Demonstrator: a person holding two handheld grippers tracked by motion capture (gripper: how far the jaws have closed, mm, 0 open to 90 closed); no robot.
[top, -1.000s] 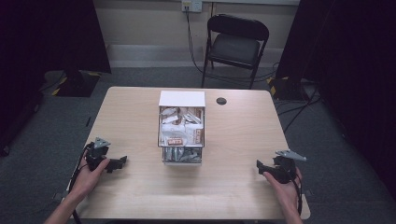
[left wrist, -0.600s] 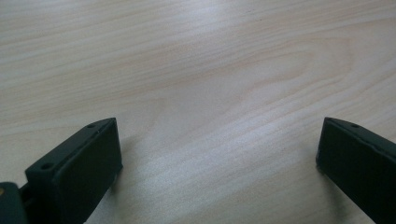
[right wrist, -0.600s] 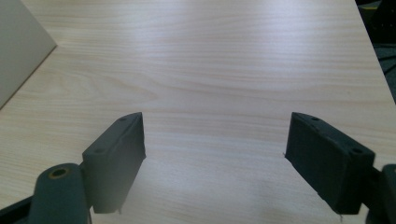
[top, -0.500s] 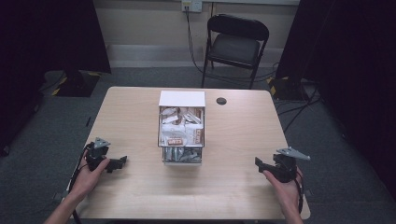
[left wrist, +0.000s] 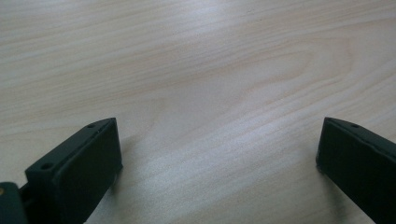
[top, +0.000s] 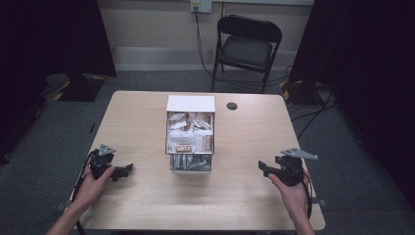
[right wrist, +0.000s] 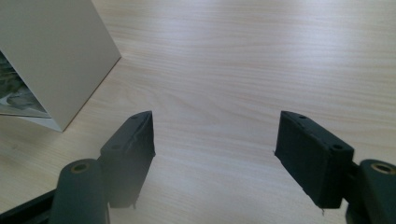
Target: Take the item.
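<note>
Nothing underway yet by the look of it: the left gripper (top: 116, 172) and right gripper (top: 272, 168) sit at opposite near corners of the table (top: 137, 117), both jaws spread wide and empty. One white box (top: 191, 131) of packets stands mid-table, untouched, with one small black disc (top: 232, 105) beyond.

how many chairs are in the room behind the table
1. A black folding chair stands on the floor past the table's far edge, near the wall. The dark areas at either side could hide more.
</note>
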